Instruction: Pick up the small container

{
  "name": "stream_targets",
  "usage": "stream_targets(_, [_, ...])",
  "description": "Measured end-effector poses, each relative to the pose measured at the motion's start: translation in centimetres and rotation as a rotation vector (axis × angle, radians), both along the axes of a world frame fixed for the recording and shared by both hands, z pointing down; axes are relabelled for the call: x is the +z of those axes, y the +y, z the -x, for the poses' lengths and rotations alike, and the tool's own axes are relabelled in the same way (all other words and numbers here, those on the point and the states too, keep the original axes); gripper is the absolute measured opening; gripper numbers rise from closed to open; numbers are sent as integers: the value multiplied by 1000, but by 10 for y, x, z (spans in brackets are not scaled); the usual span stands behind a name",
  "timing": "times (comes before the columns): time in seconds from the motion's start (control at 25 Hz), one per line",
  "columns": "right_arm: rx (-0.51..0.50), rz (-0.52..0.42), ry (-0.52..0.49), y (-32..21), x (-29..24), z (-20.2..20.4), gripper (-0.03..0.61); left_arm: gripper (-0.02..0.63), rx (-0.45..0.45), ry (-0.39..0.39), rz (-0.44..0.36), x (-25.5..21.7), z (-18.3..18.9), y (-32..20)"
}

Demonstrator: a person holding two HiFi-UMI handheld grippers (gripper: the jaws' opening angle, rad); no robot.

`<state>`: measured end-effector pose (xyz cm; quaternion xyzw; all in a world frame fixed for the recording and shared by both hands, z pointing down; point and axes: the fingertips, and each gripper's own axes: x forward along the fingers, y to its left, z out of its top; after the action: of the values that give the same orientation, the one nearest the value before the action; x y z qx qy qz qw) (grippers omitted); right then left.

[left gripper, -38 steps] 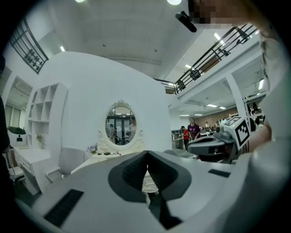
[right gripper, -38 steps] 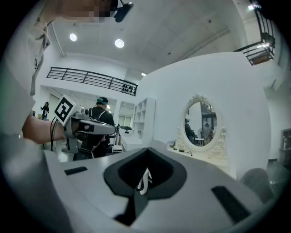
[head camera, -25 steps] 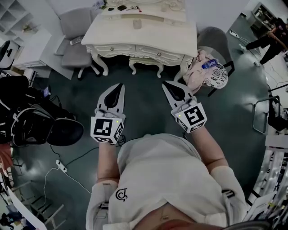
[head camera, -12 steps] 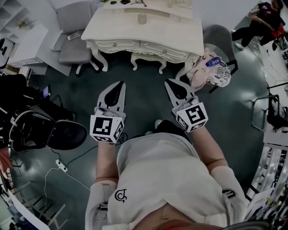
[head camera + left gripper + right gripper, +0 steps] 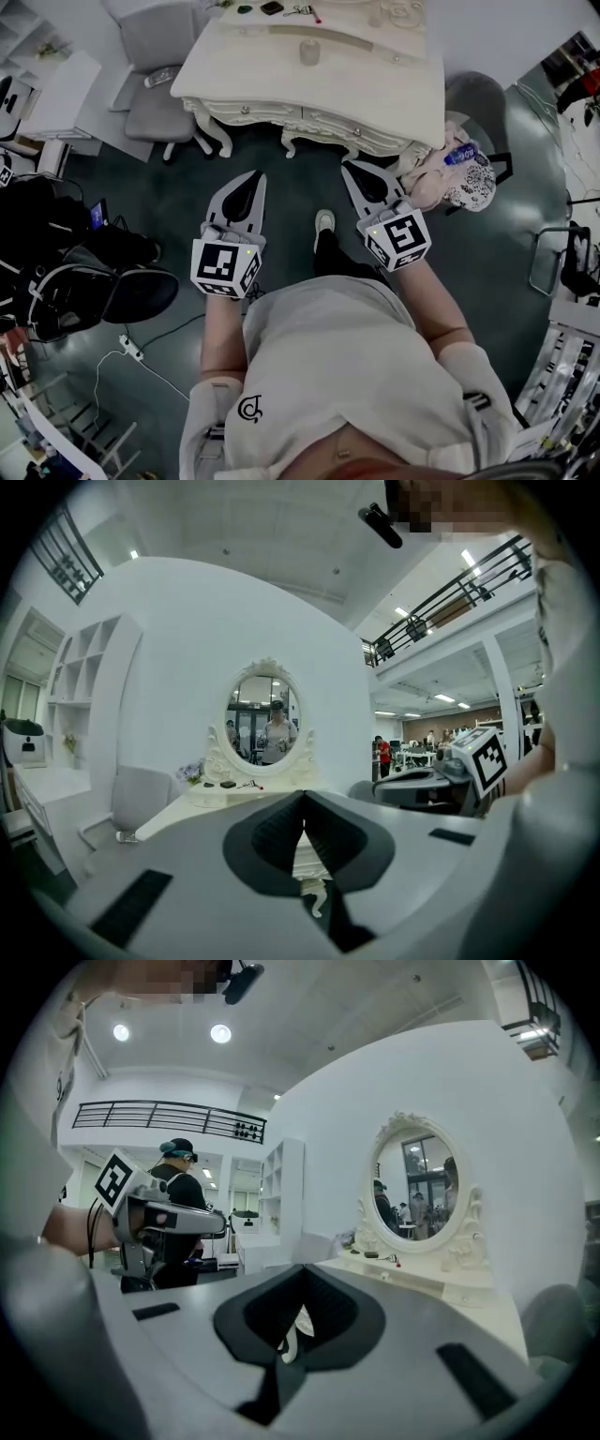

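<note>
A small pale container (image 5: pixel 308 52) stands on the cream dressing table (image 5: pixel 375 103) at the top of the head view, by itself near the middle of the top. My left gripper (image 5: pixel 251 178) is held in the air over the dark floor, short of the table's front edge, and is shut with nothing in it. My right gripper (image 5: pixel 349 167) hovers beside it, its tip near the table's front legs, also shut and empty. In the left gripper view (image 5: pixel 303 794) and the right gripper view (image 5: pixel 302 1267) the jaws meet at the tip, with the table behind them.
An oval mirror (image 5: pixel 265 724) stands at the back of the table. A grey chair (image 5: pixel 159 94) sits left of it. A chair with clothes and a bottle (image 5: pixel 459 173) is at its right corner. Black bags (image 5: pixel 75 272) and a power strip (image 5: pixel 129 349) lie at the left.
The table has come closer in the head view and a foot now shows between the grippers. Both grippers keep their pose, side by side and shut.
</note>
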<state>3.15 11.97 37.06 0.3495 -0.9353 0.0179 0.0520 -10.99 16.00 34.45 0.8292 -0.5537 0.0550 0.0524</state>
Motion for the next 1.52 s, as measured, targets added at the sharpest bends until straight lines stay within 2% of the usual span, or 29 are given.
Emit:
stream_targets(0.2, [-17,-9,1,-93,-6,7,6,14,-3,-36,-18,-7,4,-94])
stream_targets(0.44, [-12,-48,-8,-189,-7,5,6,14,1,-35,-49,-5,-3,-194])
stream_targets(0.6, [1,-60,-40,-228,-7,2,6,14,29,-70,-52,-1,-8,-237])
stream_targets(0.8, [40,-37,-25,-258,10,-10,6,14,79,-66,-6,25,-19,-272])
stream_targets(0.96, [96,13,-16,-301,24,5,6,14,181,-28,26,46,-9,-328])
stream_targets(1.16, [173,66,15,-347,47,28,6,14,320,-93,4,70,0,-391])
stream_targets(1.44, [273,88,6,-375,77,34,6,16,477,-10,90,123,2,-430])
stream_targets(1.52, [290,97,-3,-385,87,34,6,46,526,1,124,144,-1,-439])
